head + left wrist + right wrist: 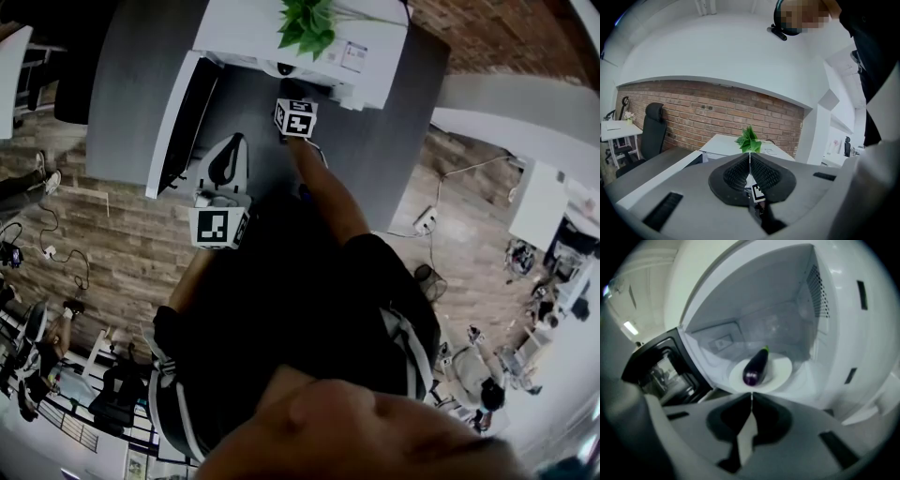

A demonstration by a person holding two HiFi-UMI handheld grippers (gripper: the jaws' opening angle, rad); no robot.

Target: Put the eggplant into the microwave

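A dark purple eggplant (756, 366) lies on a round white plate (780, 369) inside the open white microwave (754, 310). My right gripper (751, 397) hangs just in front of the opening, jaws shut with nothing between them. In the head view the microwave (356, 56) stands at the top of a grey table, its door (183, 122) swung out to the left. There the right gripper (292, 97) reaches toward the opening. My left gripper (229, 142) is held lower and to the left, beside the door. It (750, 157) is shut and empty.
A green plant (307, 23) sits on top of the microwave, also in the left gripper view as a leafy plant (749, 139). The dark-windowed door (661, 369) stands open at the left. The grey table (131, 75) ends over wood flooring. An office chair (651, 129) stands by a brick wall.
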